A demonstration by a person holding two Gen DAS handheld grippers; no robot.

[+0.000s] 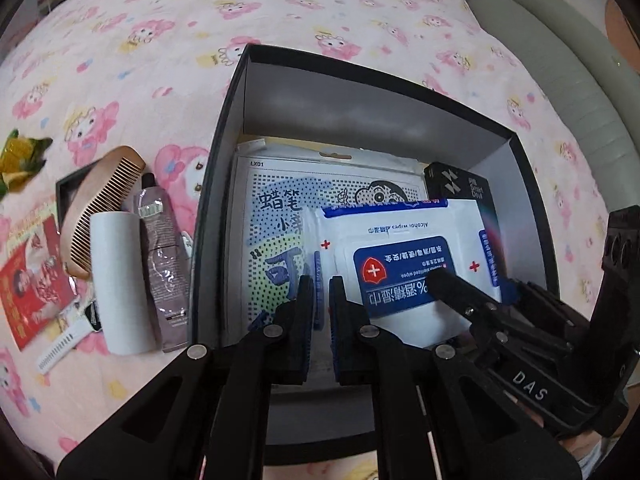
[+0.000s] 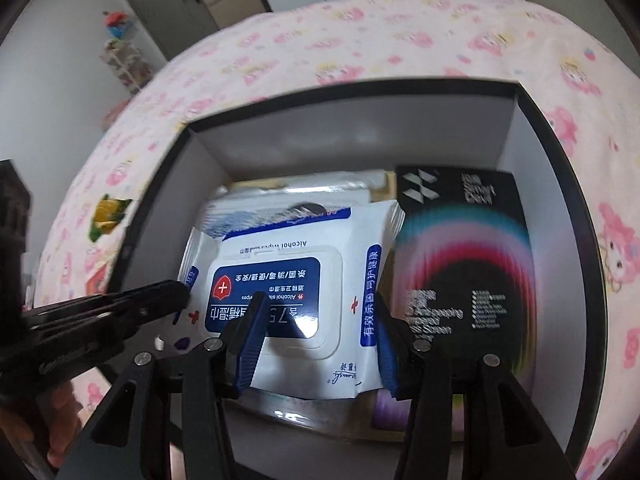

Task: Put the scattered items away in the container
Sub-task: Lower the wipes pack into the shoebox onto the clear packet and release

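A: What lies in the box [image 1: 224, 128]?

B: A white pack of wipes [image 1: 404, 256] on a dotted card [image 1: 276, 232], with a black carton [image 1: 460, 188] at the far right corner. The left tool [image 1: 321, 296] hangs over the pack's near edge, its blue-padded jaws nearly together with nothing between them. The right tool [image 1: 464, 292] reaches in from the right, one finger over the blue label.

A: And outside?

B: On the pink bed sheet [image 1: 280, 8], left of the box: a wooden comb [image 1: 100, 200], a white roll [image 1: 118, 280], a clear tube [image 1: 164, 264] and a red card [image 1: 32, 284].
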